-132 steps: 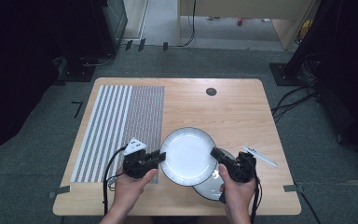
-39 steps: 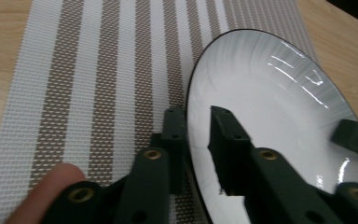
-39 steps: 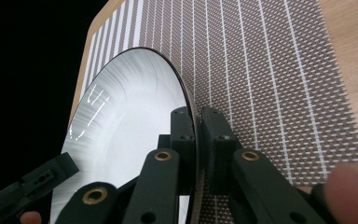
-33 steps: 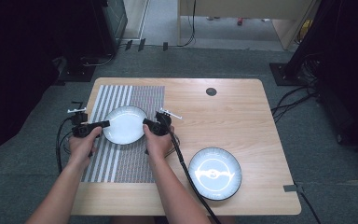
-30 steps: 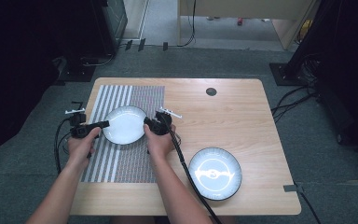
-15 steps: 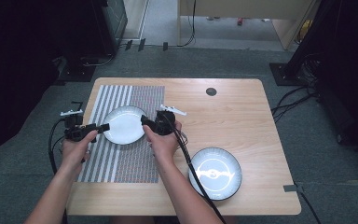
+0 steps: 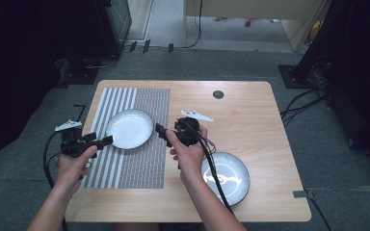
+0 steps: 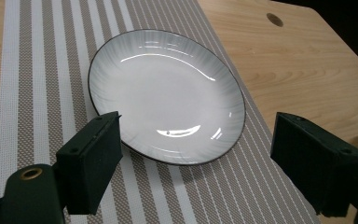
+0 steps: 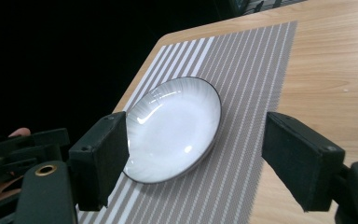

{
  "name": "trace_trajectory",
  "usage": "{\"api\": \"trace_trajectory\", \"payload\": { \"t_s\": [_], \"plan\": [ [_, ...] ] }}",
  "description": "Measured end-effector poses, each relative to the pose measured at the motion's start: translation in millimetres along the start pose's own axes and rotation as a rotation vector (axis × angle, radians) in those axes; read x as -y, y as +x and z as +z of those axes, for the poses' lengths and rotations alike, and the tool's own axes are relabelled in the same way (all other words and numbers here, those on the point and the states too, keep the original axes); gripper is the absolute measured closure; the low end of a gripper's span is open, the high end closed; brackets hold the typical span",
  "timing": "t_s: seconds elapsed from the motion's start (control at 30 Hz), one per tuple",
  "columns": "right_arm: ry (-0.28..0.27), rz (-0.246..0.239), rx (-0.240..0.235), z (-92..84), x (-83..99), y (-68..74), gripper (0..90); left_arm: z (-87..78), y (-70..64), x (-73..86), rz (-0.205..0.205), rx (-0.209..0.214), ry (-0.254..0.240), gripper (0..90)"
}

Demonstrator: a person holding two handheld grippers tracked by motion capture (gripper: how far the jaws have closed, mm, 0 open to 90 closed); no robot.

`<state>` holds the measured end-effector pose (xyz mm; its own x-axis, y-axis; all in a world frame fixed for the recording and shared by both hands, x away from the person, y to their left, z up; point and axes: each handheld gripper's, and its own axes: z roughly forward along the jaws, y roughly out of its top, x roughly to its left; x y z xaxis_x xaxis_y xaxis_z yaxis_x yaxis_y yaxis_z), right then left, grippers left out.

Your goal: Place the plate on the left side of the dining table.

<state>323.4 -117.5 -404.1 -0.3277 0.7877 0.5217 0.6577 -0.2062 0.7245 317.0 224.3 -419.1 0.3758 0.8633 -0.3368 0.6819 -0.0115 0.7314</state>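
1. The white plate [image 7: 129,128] lay flat on the striped placemat [image 7: 139,163], at the left of the counter [image 7: 250,110], free of both grippers.
2. The left gripper [image 7: 107,140] sat just beside its left rim, fingers [image 8: 91,158] spread apart, having just been opening, with nothing between them.
3. The right gripper [image 7: 160,131] stood near the right rim, fingers [image 9: 100,154] likewise wide, having just been opening, and empty.
4. The placing step looked finished, with release in hand.
5. Next, probably, both hands would need to clear away, perhaps toward the patterned plate [image 7: 225,177] near the right front.

Two plates [image 7: 129,128] [image 7: 226,177], one striped placemat [image 7: 139,163], two claws [image 7: 107,140] [image 7: 161,130].
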Motion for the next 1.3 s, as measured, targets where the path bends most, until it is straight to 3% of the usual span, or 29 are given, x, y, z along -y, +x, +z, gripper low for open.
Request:
{"api": "trace_trajectory", "payload": {
  "t_s": [0.2,0.27,0.47,0.73,0.93,1.17,1.3],
  "plan": [
    [-0.025,-0.054,0.011,-30.0,0.0,-8.8,22.4,-12.2,-12.1,12.5,0.017,0.015,-0.018,13.6],
    [-0.026,-0.082,0.038,-39.4,0.5,-13.4,22.8,-14.8,-14.7,16.4,0.023,0.018,-0.022,11.9],
    [-0.035,-0.110,0.073,-66.5,6.0,-35.4,23.2,-18.4,-20.9,33.9,0.052,-0.006,-0.026,10.0],
    [-0.059,-0.140,0.139,-99.9,17.2,-64.7,23.5,-22.2,-18.7,54.4,0.044,0.004,-0.045,10.0],
    [-0.081,-0.163,0.200,-126.4,29.7,-89.7,23.6,-26.1,-14.6,72.0,0.048,-0.031,-0.052,10.0],
    [-0.092,-0.145,0.252,-155.0,46.0,-126.9,23.9,-27.0,-4.3,97.9,0.019,-0.068,-0.053,10.0],
    [-0.090,-0.127,0.280,-169.3,56.4,-147.6,24.2,-31.5,0.5,105.3,0.033,-0.095,-0.063,10.0]
  ]
}}
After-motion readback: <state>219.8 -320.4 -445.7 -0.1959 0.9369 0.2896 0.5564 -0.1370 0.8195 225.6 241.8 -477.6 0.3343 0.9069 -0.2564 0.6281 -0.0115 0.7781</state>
